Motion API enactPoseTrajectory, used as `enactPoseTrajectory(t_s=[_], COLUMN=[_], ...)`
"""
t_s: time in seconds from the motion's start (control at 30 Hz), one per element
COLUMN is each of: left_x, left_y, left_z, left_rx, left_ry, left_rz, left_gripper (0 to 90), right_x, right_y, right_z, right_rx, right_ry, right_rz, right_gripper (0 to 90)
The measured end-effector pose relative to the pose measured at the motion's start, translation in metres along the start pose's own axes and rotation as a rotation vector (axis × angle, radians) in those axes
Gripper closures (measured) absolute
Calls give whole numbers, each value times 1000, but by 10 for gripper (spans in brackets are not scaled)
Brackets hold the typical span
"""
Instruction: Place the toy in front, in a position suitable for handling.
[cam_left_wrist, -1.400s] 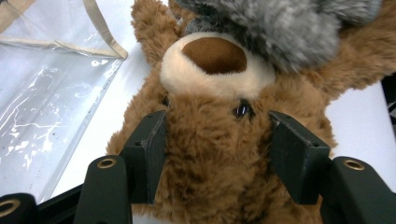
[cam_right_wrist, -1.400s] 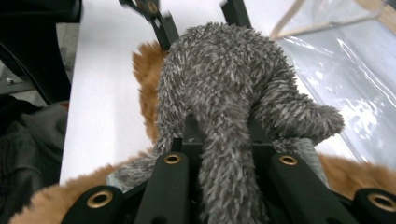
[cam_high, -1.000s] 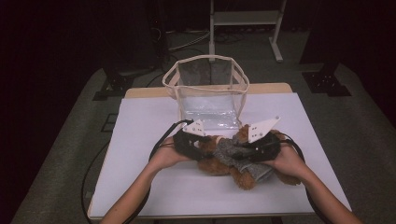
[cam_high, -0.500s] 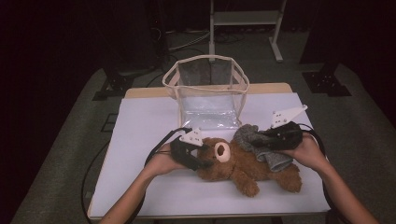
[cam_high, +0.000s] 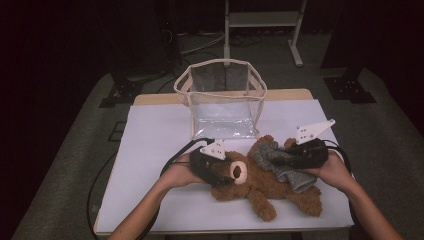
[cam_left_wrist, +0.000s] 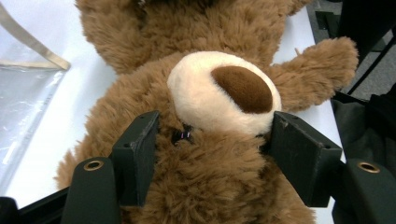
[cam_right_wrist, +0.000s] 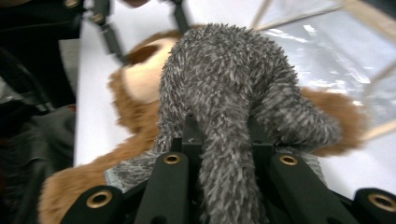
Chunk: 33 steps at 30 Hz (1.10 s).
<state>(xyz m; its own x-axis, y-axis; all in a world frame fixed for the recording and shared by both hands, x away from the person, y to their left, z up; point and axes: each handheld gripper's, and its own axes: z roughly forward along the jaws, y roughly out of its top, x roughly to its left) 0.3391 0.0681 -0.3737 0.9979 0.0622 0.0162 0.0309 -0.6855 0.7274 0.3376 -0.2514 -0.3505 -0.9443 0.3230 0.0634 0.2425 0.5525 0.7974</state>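
A brown teddy bear (cam_high: 260, 187) lies on its back on the white table (cam_high: 150, 150), head to the left. My left gripper (cam_high: 231, 172) straddles its head. In the left gripper view the jaws (cam_left_wrist: 215, 126) flank the cream muzzle (cam_left_wrist: 219, 93) with fur against both pads. They have just been opening a little, the head still between them. My right gripper (cam_high: 274, 156) is shut on a grey fuzzy cloth (cam_high: 295, 176), which drapes over the bear's belly. In the right gripper view the cloth (cam_right_wrist: 224, 70) bunches between the closed jaws (cam_right_wrist: 222, 126).
A clear plastic bag with beige trim (cam_high: 220, 62) stands open at the back of the table, just beyond the bear. Its wall shows as well in the left gripper view (cam_left_wrist: 23, 93) and in the right gripper view (cam_right_wrist: 336, 46). Black cables trail off the table's left.
The right gripper has drawn the grey cloth to the right, away from the left gripper, uncovering the bear's face. The left gripper has stayed at the bear's head.
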Motion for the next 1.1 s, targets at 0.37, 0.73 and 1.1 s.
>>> enactPoseTrajectory(t_s=[0.37, 0.73, 1.1], left_x=[-1, -8, -2], left_y=[14, 15, 11], left_z=[-12, 0, -16], left_rx=[-21, -3, -24], left_ry=[-4, -100, -31], left_rz=[12, 10, -7], left_gripper=[294, 361, 269], right_x=[-8, 3, 7], right_y=[-8, -6, -19], right_z=[10, -8, 3], right_rx=[14, -14, -5], right_ry=[-3, -11, 7], right_rz=[35, 4, 28], right_gripper=[748, 748, 748])
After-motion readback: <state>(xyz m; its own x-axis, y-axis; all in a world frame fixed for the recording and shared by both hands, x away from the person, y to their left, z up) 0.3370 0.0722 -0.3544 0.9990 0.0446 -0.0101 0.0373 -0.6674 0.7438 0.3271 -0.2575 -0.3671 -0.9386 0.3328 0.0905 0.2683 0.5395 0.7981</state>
